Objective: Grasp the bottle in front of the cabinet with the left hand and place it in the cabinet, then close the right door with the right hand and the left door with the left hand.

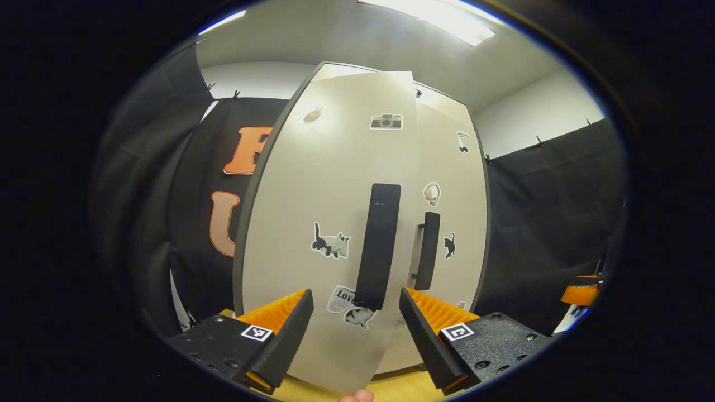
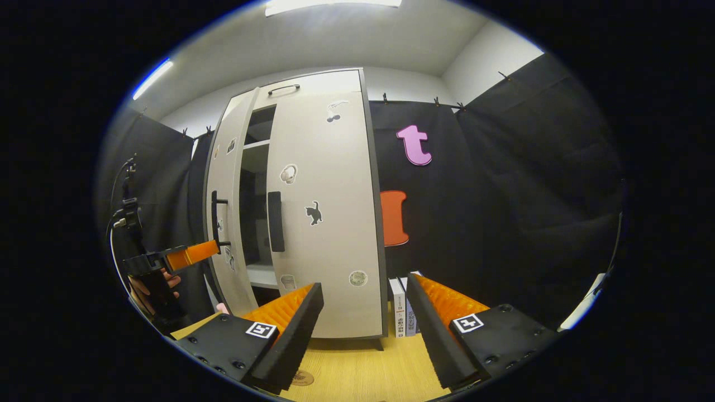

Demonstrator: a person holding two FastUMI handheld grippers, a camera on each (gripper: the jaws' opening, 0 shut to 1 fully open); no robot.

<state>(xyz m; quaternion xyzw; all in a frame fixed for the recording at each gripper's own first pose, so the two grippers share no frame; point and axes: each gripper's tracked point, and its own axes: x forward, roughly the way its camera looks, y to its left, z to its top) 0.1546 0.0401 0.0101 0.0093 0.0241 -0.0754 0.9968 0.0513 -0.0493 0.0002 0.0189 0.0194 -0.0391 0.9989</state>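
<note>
The pale cabinet's left door point(image 1: 313, 195), covered in stickers, stands ajar right in front of my left gripper point(image 1: 354, 329). That gripper is open, and the door's black handle point(image 1: 379, 245) rises just beyond its fingers. Behind it is the right door point(image 1: 452, 195) with its own handle point(image 1: 428, 251). In the right gripper view the right door point(image 2: 329, 223) lies flat against the cabinet, and a dim gap point(image 2: 254, 212) with shelves shows between it and the left door point(image 2: 229, 184). My right gripper point(image 2: 363, 318) is open, held back from the cabinet. A hand holds the left gripper point(image 2: 187, 255) beside the left handle point(image 2: 214, 220).
The cabinet stands on a wooden table point(image 2: 357, 374). A few upright books point(image 2: 403, 307) lean against its right side. Black cloth walls close the booth behind and to both sides. The right gripper point(image 1: 581, 293) shows far to the right in the left gripper view.
</note>
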